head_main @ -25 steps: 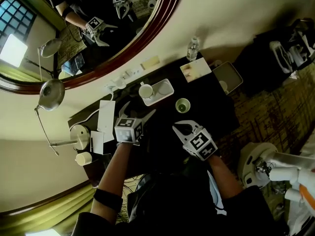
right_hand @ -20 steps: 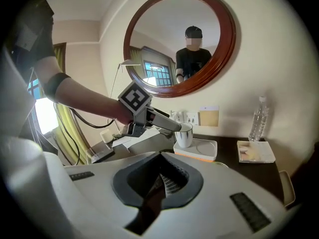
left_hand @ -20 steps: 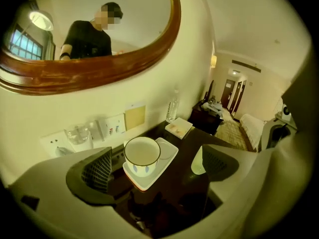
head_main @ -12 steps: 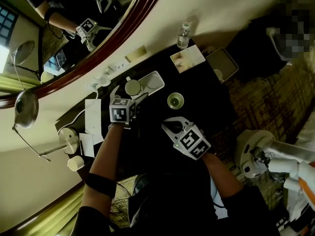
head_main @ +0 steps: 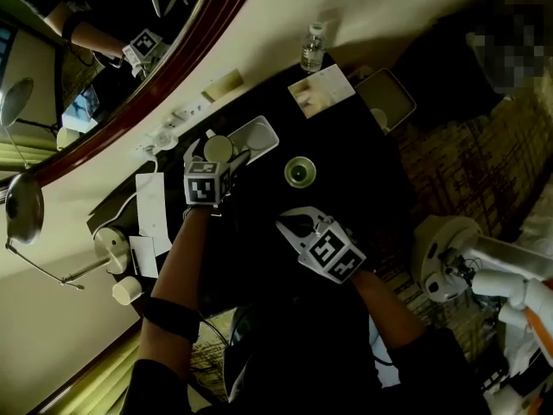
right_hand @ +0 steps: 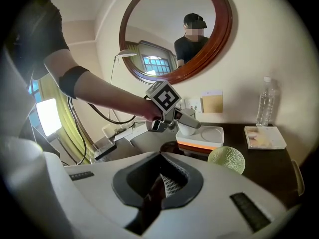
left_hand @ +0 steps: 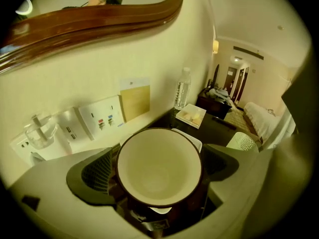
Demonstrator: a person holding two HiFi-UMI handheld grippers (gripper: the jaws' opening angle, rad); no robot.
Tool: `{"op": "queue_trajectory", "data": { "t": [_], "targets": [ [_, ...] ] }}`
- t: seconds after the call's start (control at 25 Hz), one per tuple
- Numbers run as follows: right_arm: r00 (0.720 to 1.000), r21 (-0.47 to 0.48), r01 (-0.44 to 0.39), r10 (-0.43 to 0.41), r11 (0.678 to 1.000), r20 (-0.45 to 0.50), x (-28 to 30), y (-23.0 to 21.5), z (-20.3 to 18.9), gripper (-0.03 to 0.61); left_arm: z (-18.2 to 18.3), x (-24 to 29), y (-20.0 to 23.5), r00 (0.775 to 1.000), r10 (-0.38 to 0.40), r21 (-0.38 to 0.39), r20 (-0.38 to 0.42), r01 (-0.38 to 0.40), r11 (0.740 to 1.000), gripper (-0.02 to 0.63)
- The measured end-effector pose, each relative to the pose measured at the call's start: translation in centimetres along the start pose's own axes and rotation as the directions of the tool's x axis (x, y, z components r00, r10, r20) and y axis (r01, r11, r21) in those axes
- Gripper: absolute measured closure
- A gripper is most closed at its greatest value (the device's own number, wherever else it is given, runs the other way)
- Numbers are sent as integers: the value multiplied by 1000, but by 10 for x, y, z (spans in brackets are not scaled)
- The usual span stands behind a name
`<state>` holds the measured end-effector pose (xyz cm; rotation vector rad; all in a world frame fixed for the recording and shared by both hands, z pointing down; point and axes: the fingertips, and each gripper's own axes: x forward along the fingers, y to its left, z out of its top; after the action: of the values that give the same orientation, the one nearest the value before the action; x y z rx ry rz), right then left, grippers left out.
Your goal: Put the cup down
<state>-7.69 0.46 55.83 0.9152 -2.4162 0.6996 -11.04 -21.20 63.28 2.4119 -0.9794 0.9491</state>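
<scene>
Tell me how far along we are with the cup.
Done: the cup stands on the tray. In hand: the left gripper has just been opening its jaws, cup between them, seemingly let go. Left: back that gripper away. The right gripper is shut and empty.

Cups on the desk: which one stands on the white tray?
The white cup, at the left end of the tray; the green cup sits on the dark desk.
</scene>
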Motion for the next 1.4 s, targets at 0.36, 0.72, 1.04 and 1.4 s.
{"op": "queue_trajectory", "data": {
  "t": [0.36,0.72,1.04,1.4],
  "targets": [
    [1000,17,4,-4,1000,-7,-15,-7,-11,574,-4,2,1,1000,10,-34,6,-10,999,202],
    [1000,21,-12,12,1000,-4,-17,-8,-16,574,14,-25,-9,996,24,-1,88,-24,1000,204],
    [1000,14,-23,23,1000,-2,-22,-9,-13,574,13,-61,-54,995,-7,17,97,6,1000,204],
    [1000,23,-22,22,999,1,-25,-14,-15,574,-37,-69,-97,997,-46,38,66,44,998,204]
  ]
}}
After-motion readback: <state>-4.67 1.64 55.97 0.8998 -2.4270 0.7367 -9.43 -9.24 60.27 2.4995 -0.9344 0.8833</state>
